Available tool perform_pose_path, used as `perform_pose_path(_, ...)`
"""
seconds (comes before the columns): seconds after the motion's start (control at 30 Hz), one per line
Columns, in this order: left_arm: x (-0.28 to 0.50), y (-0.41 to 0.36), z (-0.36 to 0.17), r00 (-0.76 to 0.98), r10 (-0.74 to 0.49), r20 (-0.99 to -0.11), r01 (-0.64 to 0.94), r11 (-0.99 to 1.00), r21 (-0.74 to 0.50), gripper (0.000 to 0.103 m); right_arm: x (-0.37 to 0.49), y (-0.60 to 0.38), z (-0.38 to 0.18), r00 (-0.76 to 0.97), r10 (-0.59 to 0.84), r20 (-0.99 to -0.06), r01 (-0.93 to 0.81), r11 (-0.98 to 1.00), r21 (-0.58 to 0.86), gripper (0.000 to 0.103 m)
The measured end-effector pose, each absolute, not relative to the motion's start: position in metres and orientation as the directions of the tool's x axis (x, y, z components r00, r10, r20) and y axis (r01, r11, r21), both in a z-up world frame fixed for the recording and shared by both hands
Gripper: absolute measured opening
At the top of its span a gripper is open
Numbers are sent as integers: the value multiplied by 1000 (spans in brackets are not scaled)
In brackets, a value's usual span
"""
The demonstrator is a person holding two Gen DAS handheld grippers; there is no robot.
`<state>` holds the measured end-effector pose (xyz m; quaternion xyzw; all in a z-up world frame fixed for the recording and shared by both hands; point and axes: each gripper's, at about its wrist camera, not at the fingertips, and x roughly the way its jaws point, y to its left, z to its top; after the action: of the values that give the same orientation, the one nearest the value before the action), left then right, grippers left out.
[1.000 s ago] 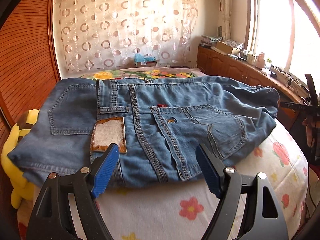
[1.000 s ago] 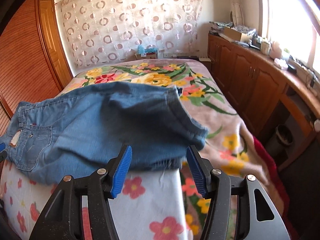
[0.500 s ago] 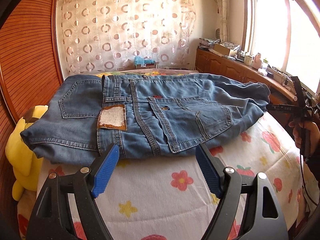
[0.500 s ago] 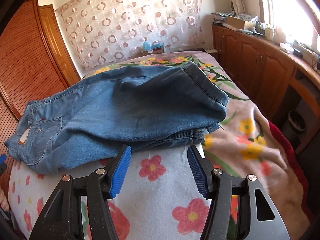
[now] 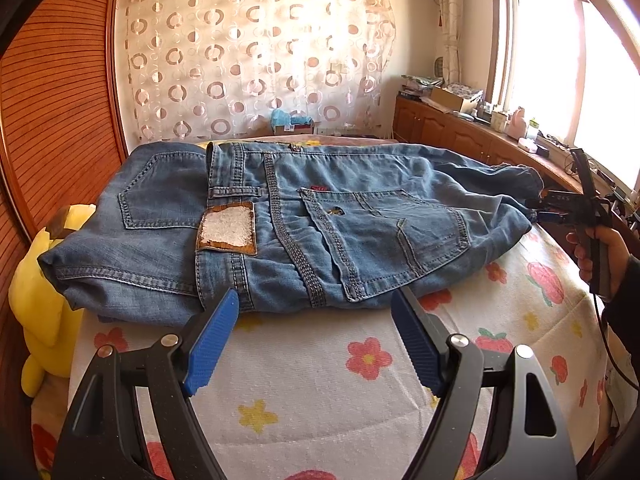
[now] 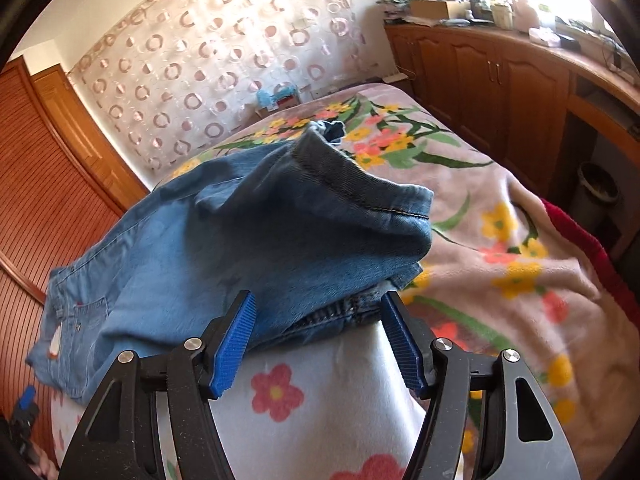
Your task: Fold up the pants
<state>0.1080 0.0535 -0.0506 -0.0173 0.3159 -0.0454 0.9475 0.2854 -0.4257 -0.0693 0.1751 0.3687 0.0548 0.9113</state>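
1. Left wrist view: folded jeans are laid on the flowered bed, seat uppermost. The left gripper is held just short of the near edge, jaws open, nothing gripped.
2. Right wrist view: the right gripper is set at the jeans' leg end, jaws open astride the hem, judged ready for another fold.
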Motion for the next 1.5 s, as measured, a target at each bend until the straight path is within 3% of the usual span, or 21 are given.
perform_pose_path(0.33, 112, 61, -58, 788, -86, -609, 56, 996, -68, 80, 314, -418, -75, 674, 244, -697, 84, 912, 401, 66)
perform_pose_path(0.57, 115, 69, -62, 785, -78, -614, 39, 996, -76, 80, 304, -409, -53, 726, 206, -656, 29, 944, 329, 23)
perform_pose_path(0.63, 117, 72, -63, 784, -68, -617, 30, 997, -72, 80, 300, -402, -46, 740, 214, -637, -10, 951, 308, 18)
perform_pose_path(0.73, 120, 82, -65, 785, -50, -618, 8, 997, -70, 80, 289, -397, -34, 767, 220, -602, -53, 958, 283, 17)
perform_pose_path(0.97, 134, 117, -68, 771, -31, -636, -40, 994, -97, 58, 271, -376, -19, 789, 211, -576, -117, 973, 197, 16)
perform_pose_path(1.03, 140, 124, -70, 766, -27, -642, -43, 995, -94, 57, 270, -372, -21, 790, 201, -579, -121, 977, 174, 16)
perform_pose_path(1.17, 145, 125, -77, 745, -79, -662, -8, 992, -128, 45, 272, -368, -22, 789, 194, -582, -120, 979, 165, 16)
perform_pose_path(1.5, 159, 115, -94, 696, -83, -713, 14, 995, -103, 45, 280, -365, -14, 783, 191, -592, -121, 980, 157, 16)
